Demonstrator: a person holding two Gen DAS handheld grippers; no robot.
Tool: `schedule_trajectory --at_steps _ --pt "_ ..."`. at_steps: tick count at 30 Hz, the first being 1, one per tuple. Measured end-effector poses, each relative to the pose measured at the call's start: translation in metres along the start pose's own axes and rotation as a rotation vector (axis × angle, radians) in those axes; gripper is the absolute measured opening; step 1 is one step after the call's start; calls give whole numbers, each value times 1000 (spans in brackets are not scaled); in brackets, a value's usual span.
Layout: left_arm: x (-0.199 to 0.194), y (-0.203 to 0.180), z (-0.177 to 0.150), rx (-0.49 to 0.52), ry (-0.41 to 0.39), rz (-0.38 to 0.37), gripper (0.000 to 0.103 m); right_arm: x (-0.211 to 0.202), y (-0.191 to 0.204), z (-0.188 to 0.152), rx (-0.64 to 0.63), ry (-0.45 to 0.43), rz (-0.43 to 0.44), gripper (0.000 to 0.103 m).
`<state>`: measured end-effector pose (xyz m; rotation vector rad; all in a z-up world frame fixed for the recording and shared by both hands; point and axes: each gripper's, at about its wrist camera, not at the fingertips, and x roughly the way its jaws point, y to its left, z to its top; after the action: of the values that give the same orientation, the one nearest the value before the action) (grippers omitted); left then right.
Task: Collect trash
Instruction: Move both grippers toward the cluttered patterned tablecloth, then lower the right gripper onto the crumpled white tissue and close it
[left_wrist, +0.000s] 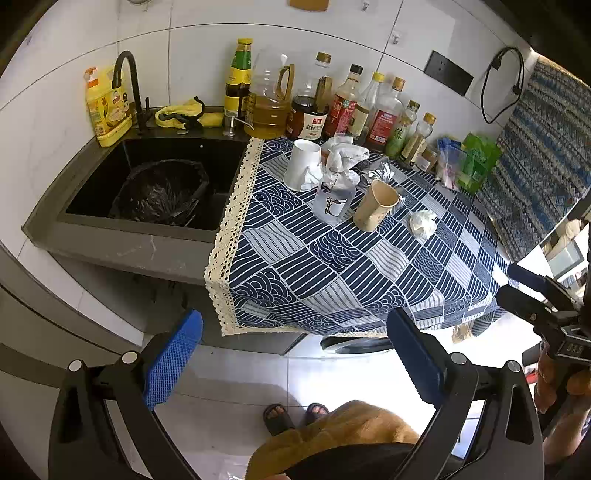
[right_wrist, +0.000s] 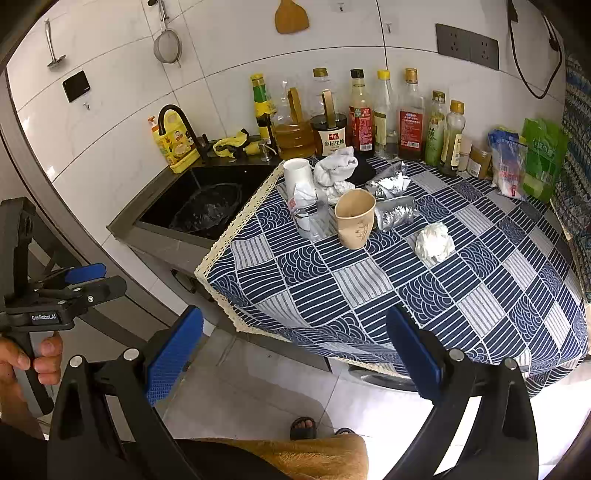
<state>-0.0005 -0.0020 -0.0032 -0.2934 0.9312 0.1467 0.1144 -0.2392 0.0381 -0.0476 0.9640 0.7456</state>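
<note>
Right wrist view: my right hand-held gripper (right_wrist: 295, 354) gapes wide and empty, crumpled paper ball (right_wrist: 434, 242) ahead, upper right, nearer than my left.

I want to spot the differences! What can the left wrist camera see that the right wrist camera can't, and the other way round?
Only the left wrist view shows the right gripper at its edge, and the full black trash bag lining the sink.

Only the right wrist view shows the left gripper held in a hand, the hanging strainer, and the wooden spatula in full.

Both show the brown paper cup, white cup, crumpled tissue ball, foil wrappers, sauce bottles and blue patterned tablecloth.
</note>
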Motion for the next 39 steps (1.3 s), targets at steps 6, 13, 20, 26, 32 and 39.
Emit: schedule_trajectory --at_steps 6,13,20,26,32,39 --pt "4 -1 5 -6 -1 -22 96 2 -3 5 2 2 -12 98" --pt "12 -4 10 14 28 -34 96 2 -15 9 40 0 -49 98" --pt "37 -5 21 5 72 -61 96 10 -32 10 78 33 -88 98" --pt "60 -13 33 10 101 -66 96 27 -63 18 112 58 -110 98" --pt "75 -15 52 -31 102 -74 96 64 -104 40 134 66 -128 98" --pt "104 -10 79 -62 118 -10 96 116 -164 51 192 124 -107 98"
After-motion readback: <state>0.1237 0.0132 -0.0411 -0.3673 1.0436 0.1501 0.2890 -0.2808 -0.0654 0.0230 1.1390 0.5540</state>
